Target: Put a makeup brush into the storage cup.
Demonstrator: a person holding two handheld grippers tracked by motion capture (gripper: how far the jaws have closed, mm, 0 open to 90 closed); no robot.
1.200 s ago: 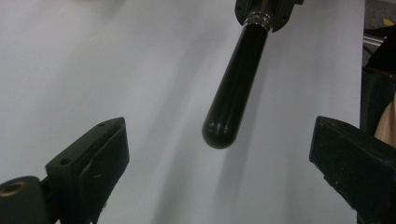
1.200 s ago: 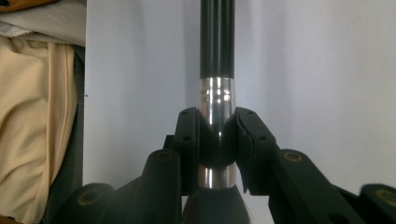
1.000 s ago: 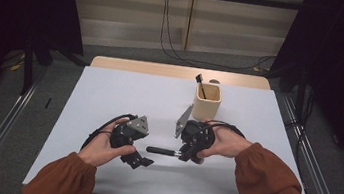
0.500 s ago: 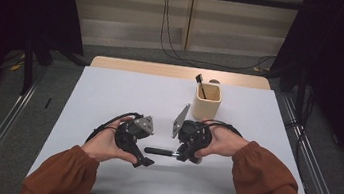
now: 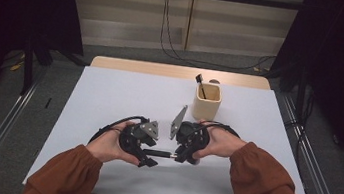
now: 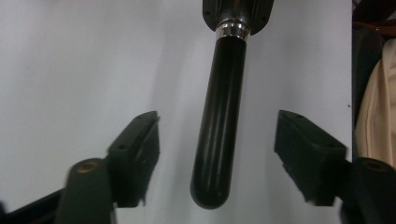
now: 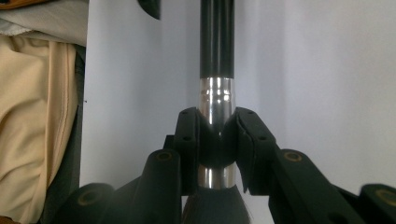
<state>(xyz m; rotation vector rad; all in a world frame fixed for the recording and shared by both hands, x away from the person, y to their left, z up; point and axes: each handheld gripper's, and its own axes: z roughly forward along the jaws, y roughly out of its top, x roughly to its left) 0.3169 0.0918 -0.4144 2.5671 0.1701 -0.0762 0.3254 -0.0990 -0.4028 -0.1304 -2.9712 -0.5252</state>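
Left claw (image 6: 217, 154) has just been closing around the black handle (image 6: 219, 135), untouched; right claw (image 7: 217, 135) grips its ferrule (image 7: 215, 105).

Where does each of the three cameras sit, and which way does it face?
High view: above the person's side, looking forward and down on the table; forearms show.
Left gripper view: rides the left gripper, open fingers closing around a black handle.
Right gripper view: rides the right gripper, clamping the metal collar.
Both share that handle.
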